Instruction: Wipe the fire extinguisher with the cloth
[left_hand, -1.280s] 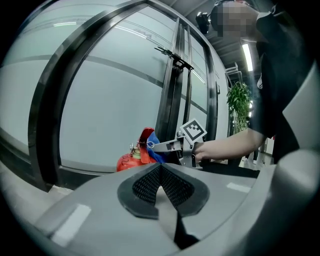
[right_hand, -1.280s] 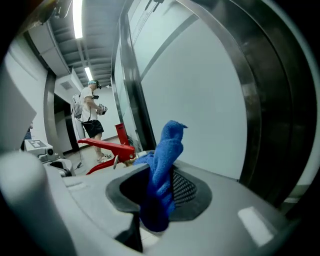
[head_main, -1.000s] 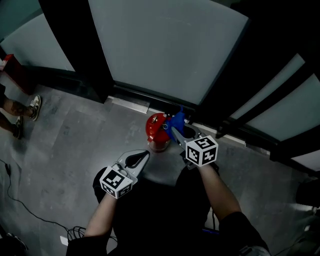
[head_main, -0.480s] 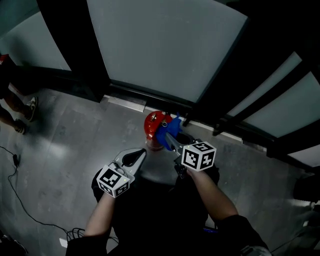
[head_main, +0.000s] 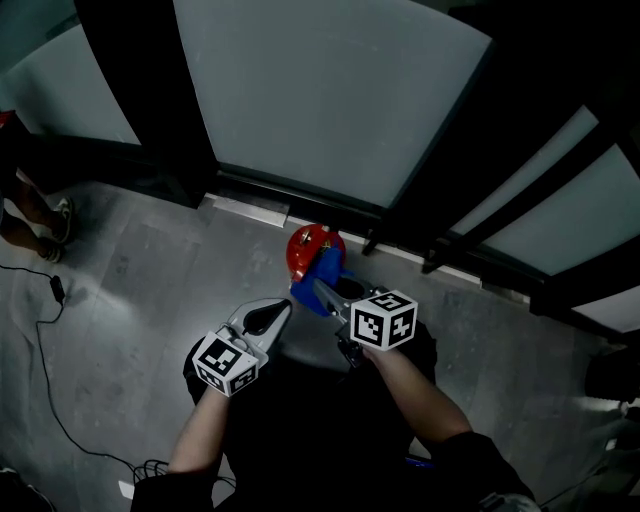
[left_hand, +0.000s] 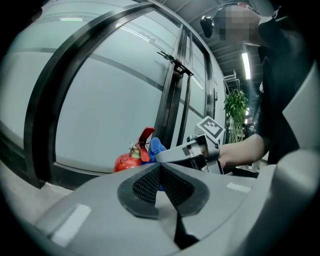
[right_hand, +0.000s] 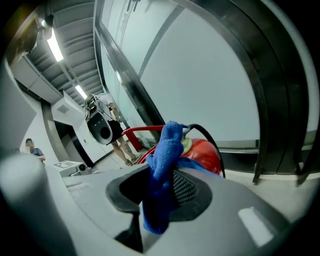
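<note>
A red fire extinguisher (head_main: 308, 250) stands on the grey floor against the base of a glass wall. My right gripper (head_main: 322, 292) is shut on a blue cloth (head_main: 318, 276) and presses it on the extinguisher's near right side. In the right gripper view the cloth (right_hand: 162, 172) hangs between the jaws in front of the red body (right_hand: 205, 152), the black hose (right_hand: 210, 140) and the red handle (right_hand: 142, 131). My left gripper (head_main: 282, 309) is shut and empty, just below the extinguisher. The left gripper view shows the extinguisher (left_hand: 129, 161) and cloth (left_hand: 156, 147) ahead.
Frosted glass panels in dark frames (head_main: 320, 110) rise behind the extinguisher. A person's feet (head_main: 55, 230) stand at the far left. A black cable (head_main: 45, 350) trails across the floor at the left. A camera rig (right_hand: 100, 125) and another person's legs show in the right gripper view.
My right gripper with the cloth has moved left and nearer along the extinguisher's side. The left gripper has stayed put. The feet at the left have shifted towards the edge.
</note>
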